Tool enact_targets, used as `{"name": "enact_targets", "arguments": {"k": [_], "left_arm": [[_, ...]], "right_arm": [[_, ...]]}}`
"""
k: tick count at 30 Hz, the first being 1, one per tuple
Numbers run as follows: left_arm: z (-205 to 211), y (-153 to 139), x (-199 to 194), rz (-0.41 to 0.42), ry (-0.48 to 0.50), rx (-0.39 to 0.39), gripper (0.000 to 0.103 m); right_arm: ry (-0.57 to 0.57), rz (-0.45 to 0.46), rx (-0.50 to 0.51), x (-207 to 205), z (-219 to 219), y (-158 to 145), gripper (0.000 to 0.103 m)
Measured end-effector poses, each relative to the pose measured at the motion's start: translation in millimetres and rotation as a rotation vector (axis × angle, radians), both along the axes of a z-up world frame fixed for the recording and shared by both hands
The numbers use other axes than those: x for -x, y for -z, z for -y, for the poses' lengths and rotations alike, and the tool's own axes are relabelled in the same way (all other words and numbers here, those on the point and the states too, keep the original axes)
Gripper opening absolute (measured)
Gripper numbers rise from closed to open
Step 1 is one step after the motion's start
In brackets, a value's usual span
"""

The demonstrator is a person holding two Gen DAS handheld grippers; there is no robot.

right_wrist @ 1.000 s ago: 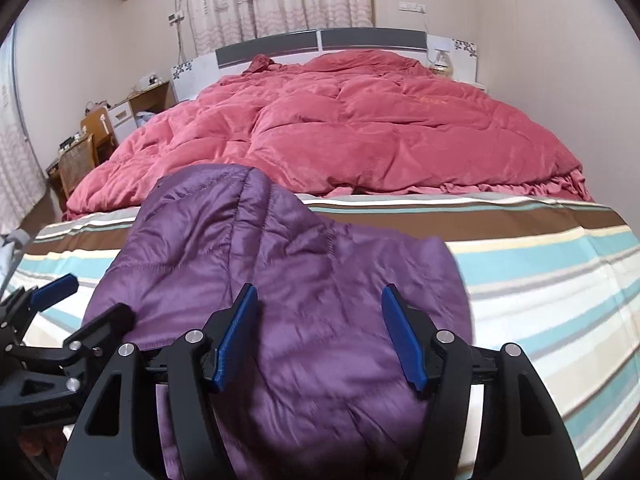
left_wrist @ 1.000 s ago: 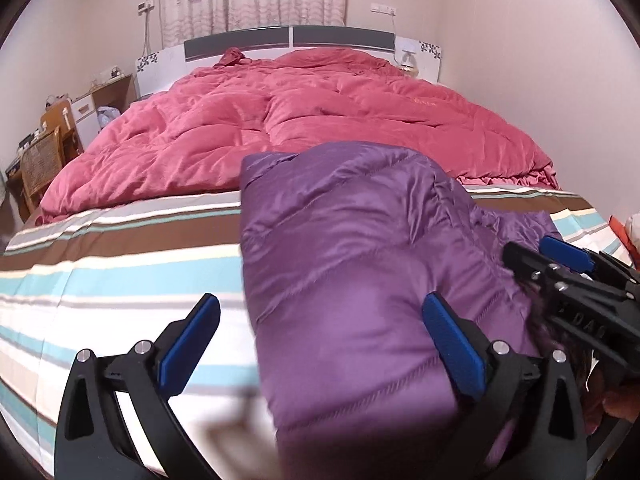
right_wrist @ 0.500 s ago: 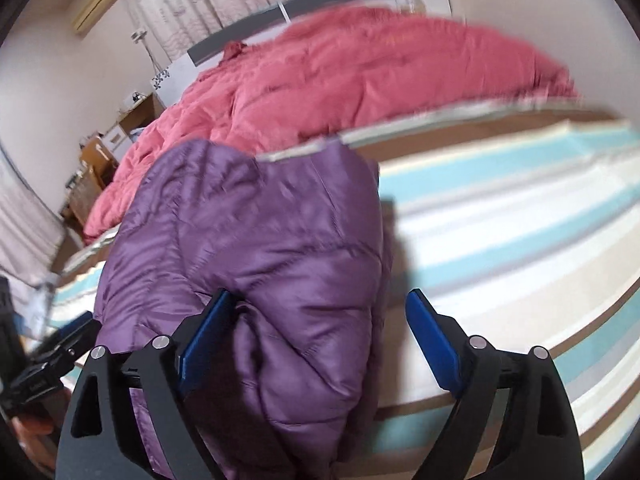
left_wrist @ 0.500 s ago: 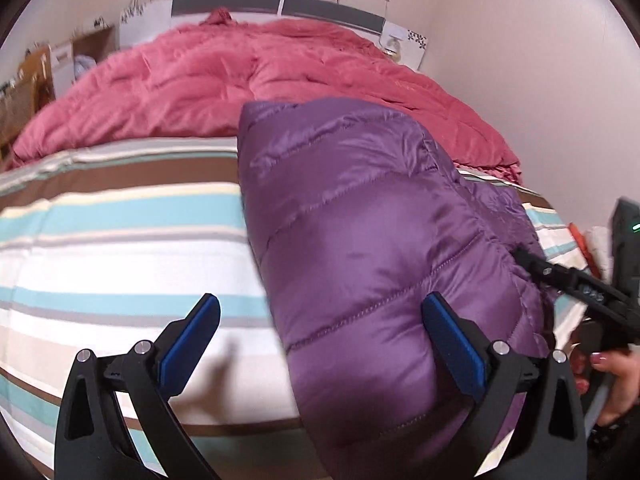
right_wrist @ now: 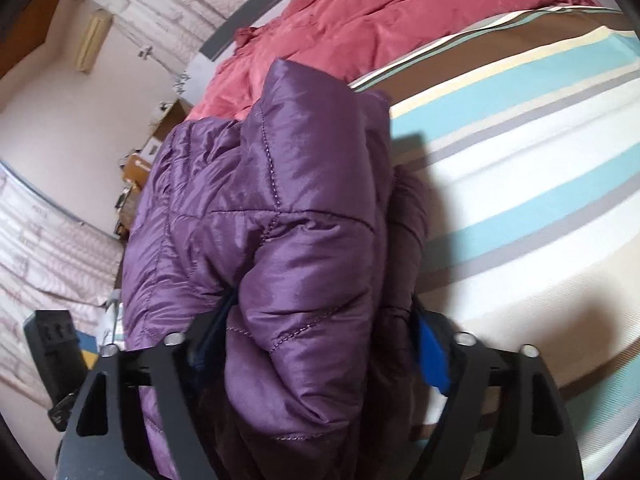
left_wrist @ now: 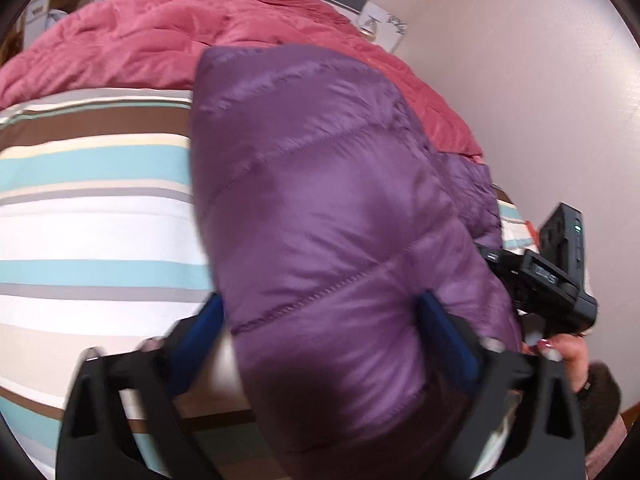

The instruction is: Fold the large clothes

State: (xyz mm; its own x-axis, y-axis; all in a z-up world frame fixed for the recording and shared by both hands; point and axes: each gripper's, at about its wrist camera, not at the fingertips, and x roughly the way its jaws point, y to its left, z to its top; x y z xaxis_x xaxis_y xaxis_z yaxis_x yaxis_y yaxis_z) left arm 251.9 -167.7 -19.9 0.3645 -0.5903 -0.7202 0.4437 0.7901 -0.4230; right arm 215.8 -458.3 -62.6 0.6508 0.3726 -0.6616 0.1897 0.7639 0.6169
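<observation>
A shiny purple quilted jacket lies on a bed sheet striped white, turquoise, brown and grey; the duvet is pinkish red.

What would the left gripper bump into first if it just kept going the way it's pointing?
The purple puffer jacket: its padded end already bulges between the left gripper's closing jaws. Behind it lies the striped bedsheet, though depth is hard to judge.

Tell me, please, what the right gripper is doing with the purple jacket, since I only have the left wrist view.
Observer: The right gripper has a thick fold of the purple jacket between its jaws, which are closing.
Operator: Is anything beside that fold?
Observer: A darker layer of the jacket runs along its right side, above the striped sheet.
Operator: And on the other side?
Observer: Patterned curtains hang beyond the jacket's left edge.
</observation>
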Motion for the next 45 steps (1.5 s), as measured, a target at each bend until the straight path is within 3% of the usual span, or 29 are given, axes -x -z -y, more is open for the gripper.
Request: {"name": "enact_targets", "arguments": {"k": [4,7,13,24,34,39,45], "left_arm": [[8,-8,8,0.047,0.017,-0.035,0.067],[8,-15,13,0.074,0.022,-0.057,0.058],[0,-30,34,0.136,0.025,-0.084,0.05],[-55,-55,83,0.255,-0.045,-0.129,0.048],[-150,-56,113,0.306,-0.228,-0.181,0.048],[-198,-42,109,0.285,-0.336,-0.2,0.048],[-233,-1,103,0.218,-0.434,-0.183,0.054]], "right_arm": [[-0.027,0.033,-0.038,3,-4,-3,0.039],[-0.047,0.066,-0.019,9,-8,-14,0.034],[-0.064,0.126,-0.019,20,-18,-32,0.032],[-0.155,0.212,-0.044,37,-59,-59,0.032],[-0.318,0.259,-0.068,16,-157,-63,0.032],[-0.397,0.249,-0.048,-1,-210,-57,0.032],[-0.445,0.2,0.1,-16,-261,-38,0.037]]}}
